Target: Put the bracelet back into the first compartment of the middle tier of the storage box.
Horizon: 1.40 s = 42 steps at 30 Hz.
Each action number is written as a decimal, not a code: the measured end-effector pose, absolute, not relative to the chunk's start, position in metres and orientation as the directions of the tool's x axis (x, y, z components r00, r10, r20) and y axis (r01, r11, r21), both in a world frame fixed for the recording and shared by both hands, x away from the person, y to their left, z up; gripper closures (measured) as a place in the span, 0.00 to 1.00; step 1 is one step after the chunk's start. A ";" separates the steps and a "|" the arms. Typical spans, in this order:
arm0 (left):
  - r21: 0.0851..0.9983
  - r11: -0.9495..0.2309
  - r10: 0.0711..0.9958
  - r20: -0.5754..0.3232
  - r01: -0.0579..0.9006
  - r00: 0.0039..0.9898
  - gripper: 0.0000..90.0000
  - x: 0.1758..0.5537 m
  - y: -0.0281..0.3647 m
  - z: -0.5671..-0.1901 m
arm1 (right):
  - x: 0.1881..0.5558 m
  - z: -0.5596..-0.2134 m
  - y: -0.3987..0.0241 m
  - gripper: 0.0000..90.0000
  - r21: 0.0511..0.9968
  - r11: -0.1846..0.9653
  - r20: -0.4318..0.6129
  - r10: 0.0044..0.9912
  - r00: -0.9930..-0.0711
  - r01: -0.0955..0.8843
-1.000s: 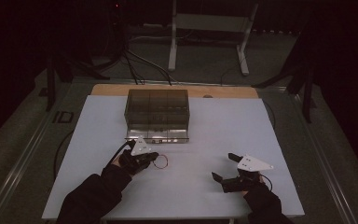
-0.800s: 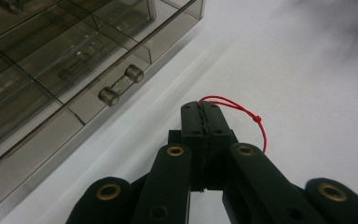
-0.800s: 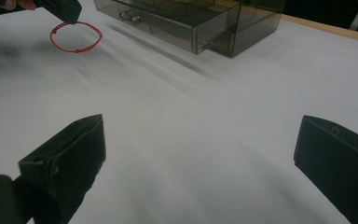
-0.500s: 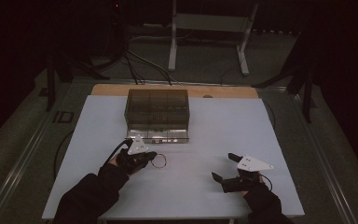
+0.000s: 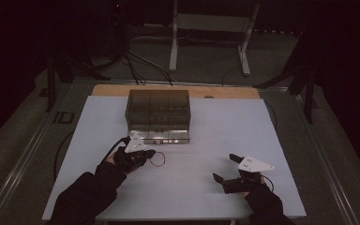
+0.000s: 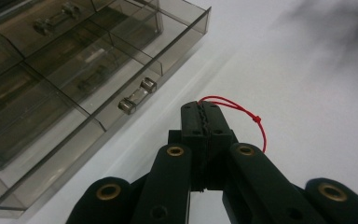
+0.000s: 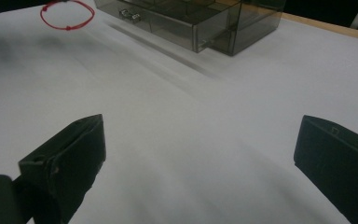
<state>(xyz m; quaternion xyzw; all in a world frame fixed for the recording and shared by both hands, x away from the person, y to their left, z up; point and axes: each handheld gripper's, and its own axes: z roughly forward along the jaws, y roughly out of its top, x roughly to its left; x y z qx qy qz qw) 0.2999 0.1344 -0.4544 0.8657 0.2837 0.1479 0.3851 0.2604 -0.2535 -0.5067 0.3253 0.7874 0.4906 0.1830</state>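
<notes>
A thin red string loop (image 5: pixel 158 160) hangs from the tip of my left gripper (image 5: pixel 146 155), just in front of a smoky clear drawer box (image 5: pixel 158 115). In the left gripper view the jaws are pressed together on the red string (image 6: pixel 243 112), which curls out to the right of my left gripper (image 6: pixel 204 113). The box (image 6: pixel 74 70) lies to its left, with small metal handles on the drawers. My right gripper (image 5: pixel 225 167) rests at the front right of the white table, jaws wide apart with nothing between them. Its own view shows the right gripper (image 7: pixel 200 149), the red loop (image 7: pixel 67 14) and the box (image 7: pixel 205 18).
A white sheet (image 5: pixel 225 126) covers the table, with a wooden strip (image 5: pixel 225 92) along the far edge. Cables and a white metal stand (image 5: pixel 206 42) sit on the dark floor beyond. Cables trail off the table's left side.
The left forearm has shifted slightly, with the gripper and red loop staying about where they were. The right gripper has not moved.
</notes>
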 end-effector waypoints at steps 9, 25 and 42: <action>0.761 -0.526 0.614 0.032 0.380 0.788 1.00 0.303 0.140 -0.447 | 0.260 -0.507 -0.253 0.03 0.893 0.306 0.030 0.692 -0.721 0.331; 0.780 -0.504 0.637 0.047 0.370 0.769 1.00 0.310 0.150 -0.431 | 0.261 -0.507 -0.253 0.03 0.890 0.310 0.032 0.689 -0.724 0.334; 0.803 -0.458 0.696 0.057 0.381 0.716 1.00 0.327 0.168 -0.417 | 0.261 -0.507 -0.253 0.03 0.890 0.310 0.031 0.689 -0.724 0.333</action>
